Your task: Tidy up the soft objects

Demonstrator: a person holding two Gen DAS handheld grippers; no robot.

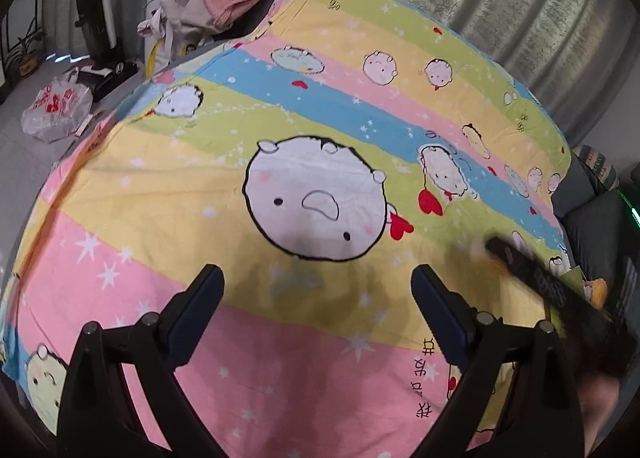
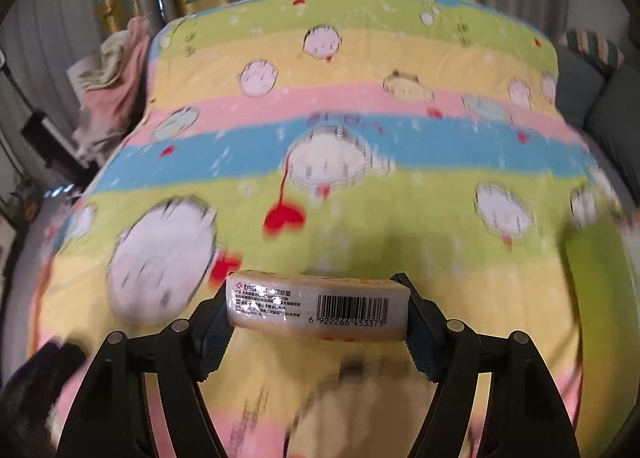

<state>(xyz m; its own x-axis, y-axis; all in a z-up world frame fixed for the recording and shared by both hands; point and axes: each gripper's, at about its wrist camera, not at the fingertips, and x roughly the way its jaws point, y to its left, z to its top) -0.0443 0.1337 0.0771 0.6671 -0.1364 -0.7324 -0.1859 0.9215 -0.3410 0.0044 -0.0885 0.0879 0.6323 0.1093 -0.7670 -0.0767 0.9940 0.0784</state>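
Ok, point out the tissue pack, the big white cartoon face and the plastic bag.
Tissue pack point(image 2: 318, 306): right wrist view, barcoded front.
Big cartoon face point(image 1: 316, 197): left wrist view, face middle.
Plastic bag point(image 1: 56, 109): left wrist view, bag middle.

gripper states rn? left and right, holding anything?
Left hand-held gripper: open, nothing between its fingers, over the striped quilt.
Right hand-held gripper: clamped on a wrapped tissue pack, barcode side up.

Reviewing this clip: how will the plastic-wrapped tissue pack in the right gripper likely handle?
The tissue pack looks soft and probably light. Its glossy wrap may be slippery. The right gripper spans its ends above the blanket; being flat, it should not roll.
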